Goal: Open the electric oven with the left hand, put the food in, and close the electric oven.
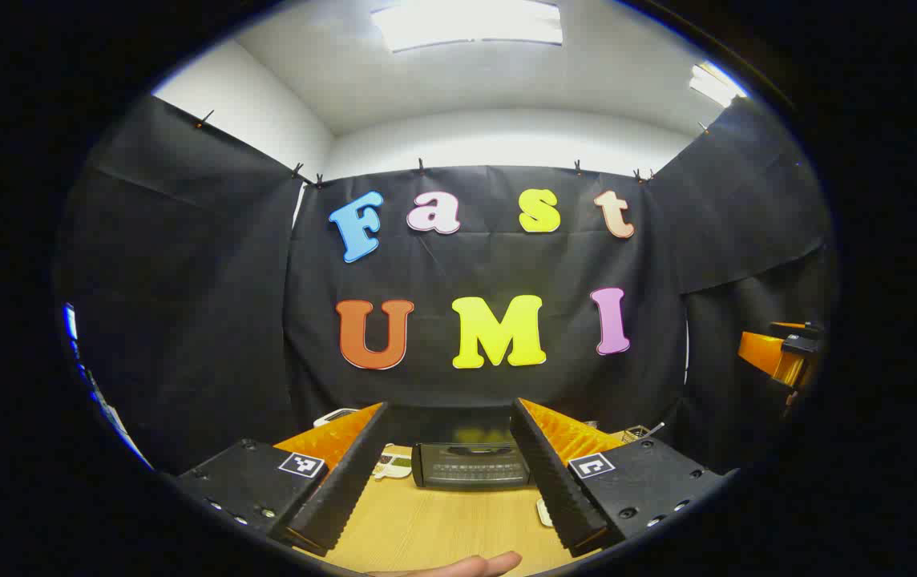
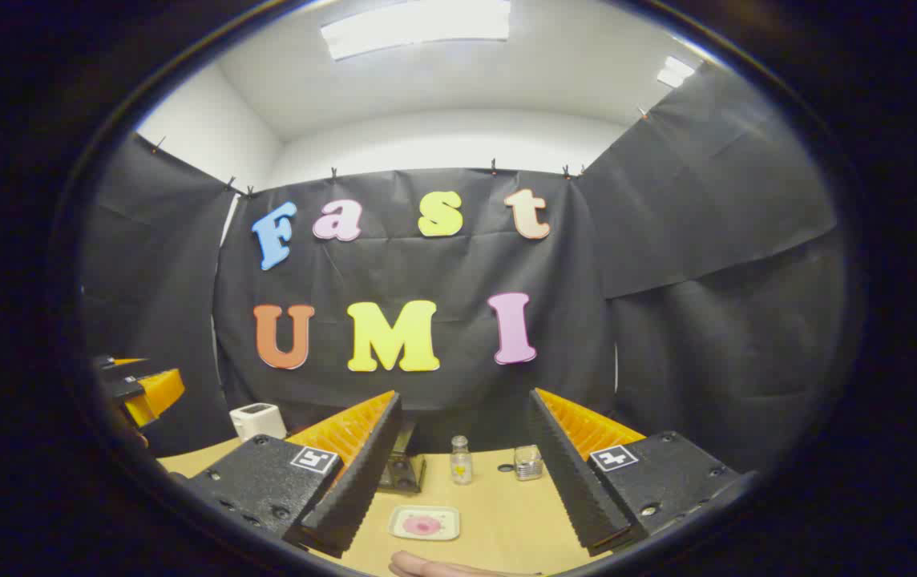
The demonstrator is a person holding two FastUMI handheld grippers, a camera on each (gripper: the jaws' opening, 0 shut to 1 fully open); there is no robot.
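While both grippers hang wide open and empty, the task appears unstarted. One oven (image 1: 470,465) sits shut on the table (image 1: 442,529), at 12 o'clock between the left gripper (image 1: 450,473) fingers; the next move likely calls for reaching its door. One food plate (image 2: 425,522) lies at 6 o'clock before the right gripper (image 2: 462,473). Two jars (image 2: 462,460) stand behind it.

Left claw (image 1: 450,473) open above the table (image 1: 442,529); right claw (image 2: 458,473) open above it, both empty.
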